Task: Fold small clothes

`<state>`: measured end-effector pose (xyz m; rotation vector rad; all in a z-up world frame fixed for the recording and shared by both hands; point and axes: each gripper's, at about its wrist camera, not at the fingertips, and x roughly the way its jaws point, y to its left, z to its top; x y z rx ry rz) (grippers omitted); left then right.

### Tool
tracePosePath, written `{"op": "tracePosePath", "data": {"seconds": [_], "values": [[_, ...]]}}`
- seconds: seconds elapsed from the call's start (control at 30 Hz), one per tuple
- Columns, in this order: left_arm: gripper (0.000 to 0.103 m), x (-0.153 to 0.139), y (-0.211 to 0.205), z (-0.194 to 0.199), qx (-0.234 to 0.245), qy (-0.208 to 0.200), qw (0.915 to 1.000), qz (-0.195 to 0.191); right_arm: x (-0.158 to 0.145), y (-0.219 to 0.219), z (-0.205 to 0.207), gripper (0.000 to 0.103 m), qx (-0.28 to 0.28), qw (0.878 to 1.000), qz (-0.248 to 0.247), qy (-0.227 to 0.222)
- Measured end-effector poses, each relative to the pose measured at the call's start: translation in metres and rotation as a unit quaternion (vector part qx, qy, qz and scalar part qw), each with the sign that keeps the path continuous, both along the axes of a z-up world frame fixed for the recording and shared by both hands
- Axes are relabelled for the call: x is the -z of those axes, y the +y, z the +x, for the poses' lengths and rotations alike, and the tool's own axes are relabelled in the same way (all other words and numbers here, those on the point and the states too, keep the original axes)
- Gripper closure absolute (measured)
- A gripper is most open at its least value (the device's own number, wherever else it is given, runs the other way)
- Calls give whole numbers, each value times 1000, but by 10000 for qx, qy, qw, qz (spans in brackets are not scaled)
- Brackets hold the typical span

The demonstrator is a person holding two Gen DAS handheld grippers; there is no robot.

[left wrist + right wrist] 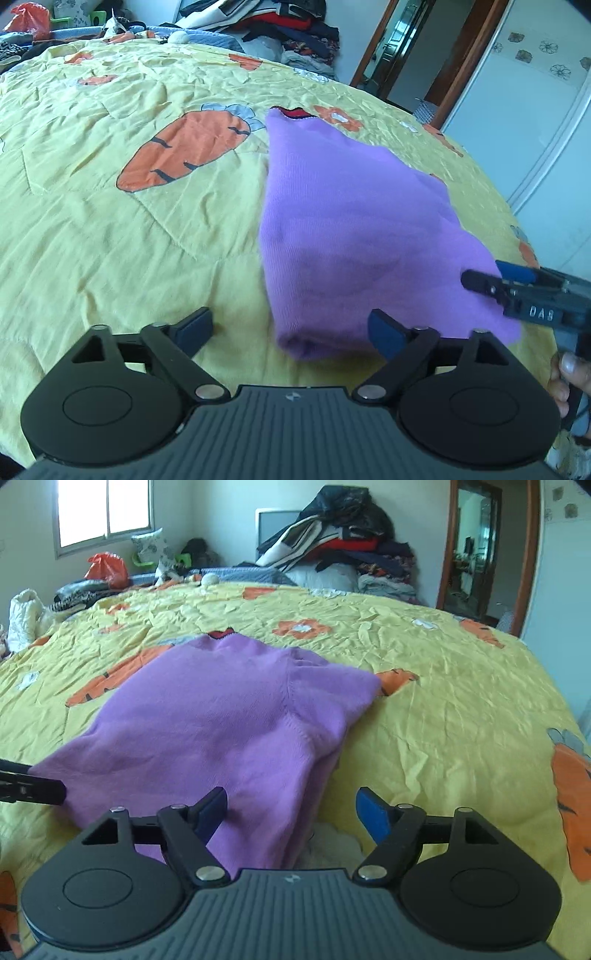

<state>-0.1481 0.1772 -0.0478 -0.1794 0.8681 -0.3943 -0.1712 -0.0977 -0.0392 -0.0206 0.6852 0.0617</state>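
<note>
The purple sweater's (207, 723) near hem vanishes behind the right gripper (295, 812). Its red collar lining barely shows. The hand (569, 380) is cut off at the frame's edge.

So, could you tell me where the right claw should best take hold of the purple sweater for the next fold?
Probably the near hem corner on its right side, approached low from the near edge. The purple sweater lies flat on the yellow quilt, and that edge sits between the open right claw fingers.

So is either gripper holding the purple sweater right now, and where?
No. The left gripper and right gripper are open, empty, at the purple sweater hem.
</note>
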Motion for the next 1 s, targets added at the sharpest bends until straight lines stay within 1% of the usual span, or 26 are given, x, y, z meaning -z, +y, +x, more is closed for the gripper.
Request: {"op": "tracePosePath", "data": {"seconds": [0.03, 0.07, 0.13, 0.17, 0.2, 0.23, 0.27, 0.3, 0.37, 0.43, 0.47, 0.5, 0.53, 0.57, 0.6, 0.63, 0.67, 0.7, 0.73, 0.77, 0.8, 0.83, 0.87, 0.9, 1.0], "values": [[9, 1, 0, -2, -5, 19, 10000, -56, 0, 4, -3, 26, -49, 10000, 23, -2], [12, 0, -2, -3, 41, 17, 10000, -77, 0, 8, -6, 26, -110, 9999, -1, -3], [25, -1, -9, -8, 195, -23, 9998, -101, 5, 17, -6, 26, -164, 9997, -171, 95], [40, 0, -12, -9, 293, 28, 9994, -174, 8, 18, -5, 26, -231, 9995, -179, 142], [47, 1, -14, -11, 336, 59, 9992, -230, 11, 18, -4, 27, -301, 9993, -117, 177], [51, 0, -16, -13, 319, 41, 9992, -226, 13, 17, -4, 31, -367, 9991, -11, 192], [54, 1, -17, -13, 295, 43, 9993, -224, 14, 15, -4, 46, -409, 9989, 116, 187], [59, 3, -17, -13, 277, 49, 9992, -275, 15, 13, -4, 50, -421, 9986, 232, 228], [63, 5, -13, -13, 154, 88, 9990, -403, 14, 11, -4, 50, -449, 9981, 345, 231], [63, 3, -12, -13, 185, 115, 9988, -432, 15, 7, -4, 49, -471, 9970, 533, 291], [55, 2, -10, -12, 192, 140, 9988, -437, 15, 2, -3, 38, -462, 9958, 729, 319], [34, 1, -6, -10, 150, 190, 9986, -470, 17, -3, -2, 29, -463, 9933, 983, 401], [21, -2, -1, -7, 81, 205, 9984, -513, 19, -8, 0, 22, -528, 9902, 1214, 441], [6, -4, 5, -4, -8, 153, 9980, -610, 20, -8, 0, 23, -566, 9896, 1263, 396], [6, -7, 10, 1, -51, 82, 9975, -704, 21, -6, 1, 23, -596, 9905, 1183, 368], [8, -8, 10, 8, -11, 111, 9974, -714, 22, -3, 2, 22, -657, 9911, 1103, 349], [10, -8, 11, 16, 12, 208, 9969, -758, 22, 1, 3, 28, -701, 9917, 1029, 327], [11, -6, 11, 23, 45, 319, 9952, -923, 21, 6, 5, 37, -753, 9919, 979, 306], [14, -3, 9, 32, 133, 463, 9931, -1068, 21, 10, 6, 59, -744, 9930, 877, 279], [36, 2, 5, 40, 195, 578, 9921, -1098, 20, 14, 7, 73, -708, 9946, 725, 227], [56, 4, 2, 44, 187, 570, 9925, -1064, 18, 15, 8, 77, -718, 9951, 657, 191], [68, 5, -3, 46, 200, 595, 9933, -966, 17, 15, 8, 84, -719, 9953, 634, 159], [84, 7, -5, 49, 233, 721, 9917, -1040, 14, 15, 8, 86, -729, 9956, 584, 111], [85, 8, -7, 50, 207, 803, 9905, -1100, 12, 15, 6, 86, -767, 9958, 503, 69], [89, 4, -9, 44, 260, 724, 9917, -1026, 7, 15, 3, 88, -854, 9958, 327, -28]]}}
